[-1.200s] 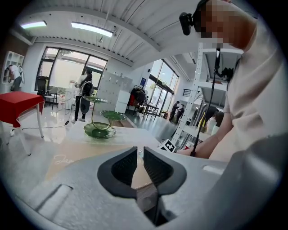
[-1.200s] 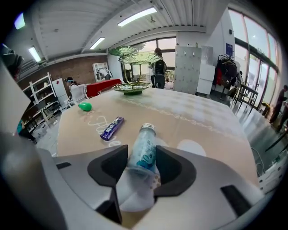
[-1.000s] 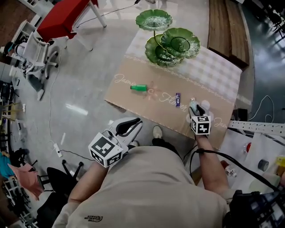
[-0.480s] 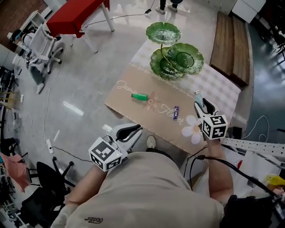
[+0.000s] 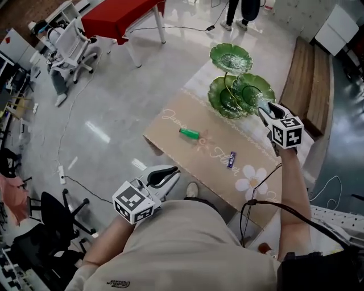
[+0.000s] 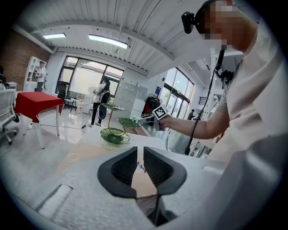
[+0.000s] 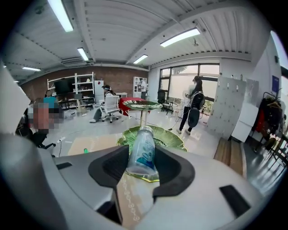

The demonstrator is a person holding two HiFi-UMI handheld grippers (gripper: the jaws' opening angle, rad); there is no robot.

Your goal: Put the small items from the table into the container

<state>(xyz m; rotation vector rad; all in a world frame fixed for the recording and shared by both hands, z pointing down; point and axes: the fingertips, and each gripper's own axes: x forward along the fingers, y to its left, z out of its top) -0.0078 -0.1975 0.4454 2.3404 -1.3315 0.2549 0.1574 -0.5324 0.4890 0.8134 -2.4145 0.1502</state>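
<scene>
My right gripper [image 5: 265,111] is shut on a small clear bottle [image 7: 143,152] with a blue label, held in the air at the edge of the green three-tier leaf stand [image 5: 236,94]. In the right gripper view the bottle points at the stand's lower dish [image 7: 168,137]. A green marker-like item [image 5: 190,133] and a small purple bar [image 5: 231,159] lie on the brown table runner [image 5: 187,156]. My left gripper [image 5: 165,176] hangs off the table's near side beside my body, its jaws close together with nothing between them [image 6: 140,164].
A wooden bench [image 5: 310,85] runs along the table's far right. A red table [image 5: 122,14] and an office chair [image 5: 71,45] stand on the floor to the left. People stand at the far end. A cable trails from my right arm.
My right gripper has risen with the bottle and travelled from the table's near right edge to the green stand. The left gripper has hardly moved.
</scene>
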